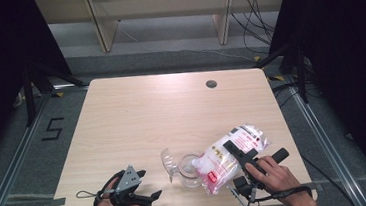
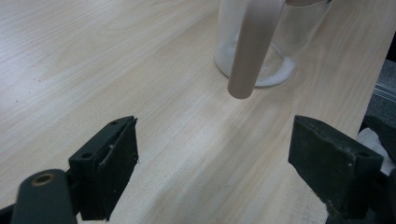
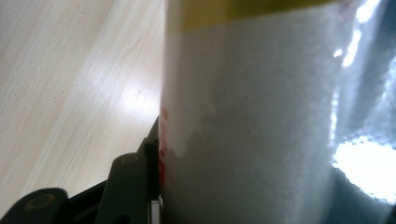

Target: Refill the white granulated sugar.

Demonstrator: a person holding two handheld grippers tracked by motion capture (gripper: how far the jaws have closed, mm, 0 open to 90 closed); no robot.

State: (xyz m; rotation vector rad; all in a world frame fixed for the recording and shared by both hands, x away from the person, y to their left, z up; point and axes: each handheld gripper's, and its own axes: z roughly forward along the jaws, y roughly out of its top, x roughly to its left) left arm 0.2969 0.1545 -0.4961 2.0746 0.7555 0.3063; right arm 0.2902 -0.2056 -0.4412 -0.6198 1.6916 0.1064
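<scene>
We begin at the left of the counter (image 1: 136, 112), where the left gripper (image 1: 146, 196) rests near the front edge in the person's hand. Its own view shows the jaws spread wide with nothing but bare wood between them: released.

Just right of it stands a clear glass jar (image 1: 191, 171), upright, with a transparent funnel-like piece (image 1: 167, 160) leaning at its left rim. In the left gripper view a thin layer of white grains (image 2: 275, 77) lies on the jar's bottom; otherwise the jar looks nearly empty. We judge the glass to be rigid, smooth and breakable, best held around its side wall and not by the rim.

Further right, a plastic bag (image 1: 231, 156) of white granules is tilted with its lower end over the jar's mouth. The right gripper (image 1: 239, 154) is clenched on the bag; its own view shows one jaw pressed against the film. We judge the bag soft, slippery and fairly weighty, its contents liable to shift, so a hold across the middle seems soundest. Spillage beside the jar is the evident risk.
</scene>
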